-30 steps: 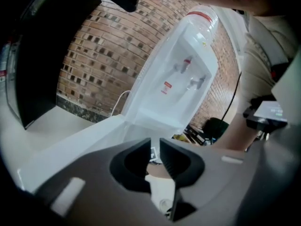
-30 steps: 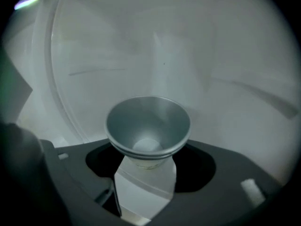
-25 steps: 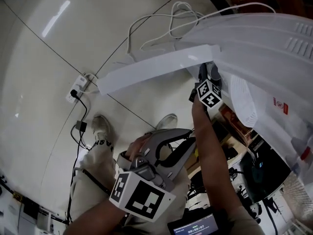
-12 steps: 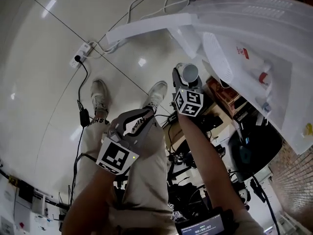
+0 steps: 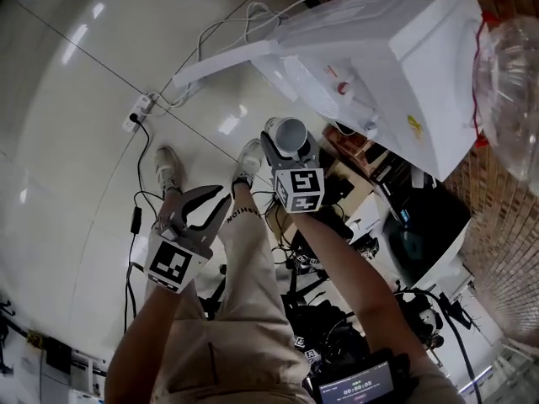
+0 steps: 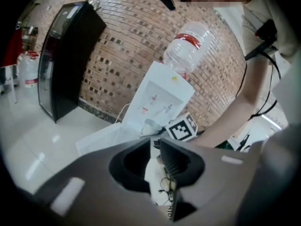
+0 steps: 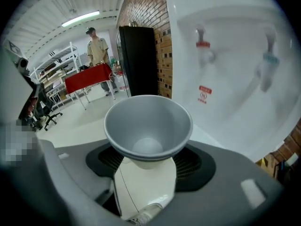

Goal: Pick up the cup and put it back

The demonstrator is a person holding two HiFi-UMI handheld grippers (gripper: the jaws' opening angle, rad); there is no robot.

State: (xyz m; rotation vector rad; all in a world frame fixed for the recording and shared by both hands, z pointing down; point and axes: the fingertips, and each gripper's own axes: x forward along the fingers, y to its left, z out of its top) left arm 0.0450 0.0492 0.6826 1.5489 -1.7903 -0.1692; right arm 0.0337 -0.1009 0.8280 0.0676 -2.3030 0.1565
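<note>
**Head view.** Right tongs (image 5: pixel 285 147) sit just above frame centre, clenched on the cup (image 5: pixel 290 131). The cup's mouth tips up toward me and it is lifted clear, touching nothing but the pads. The water dispenser (image 5: pixel 379 49) stands at 1 o'clock, its bottle (image 5: pixel 505 82) at 3. I judge the cup is held level with the dispenser's front because that is where it goes back. Left tongs (image 5: pixel 217 207) hang at 8 o'clock over my trouser leg, well apart from the cup. They are idle, since one gripper is enough for this job.

A second ago the right tongs were pushed in against the dispenser and no cup mouth showed. Now they are drawn back with the cup plainly in them. The left tongs have moved from 6 o'clock up to 8.

**Left gripper view.** The jaws of the left tongs (image 6: pixel 154 147) stand a narrow slit apart and are easing open. Only floor and trouser show through the gap, so they hold nothing. The dispenser (image 6: pixel 155 98) and bottle (image 6: pixel 188 46) are at 12 o'clock.

**Right gripper view.** The grey cup (image 7: pixel 148 126) sits dead centre, upright and empty, with the pads of the right tongs (image 7: pixel 148 157) pressing its lower body from 9 and 3 o'clock. The low grip keeps the rim free. The red tap (image 7: pixel 203 48) is at 1 o'clock and the blue tap (image 7: pixel 265 65) at 2, both near but not touching. The pick-up looks done and the return is still ahead.
</note>
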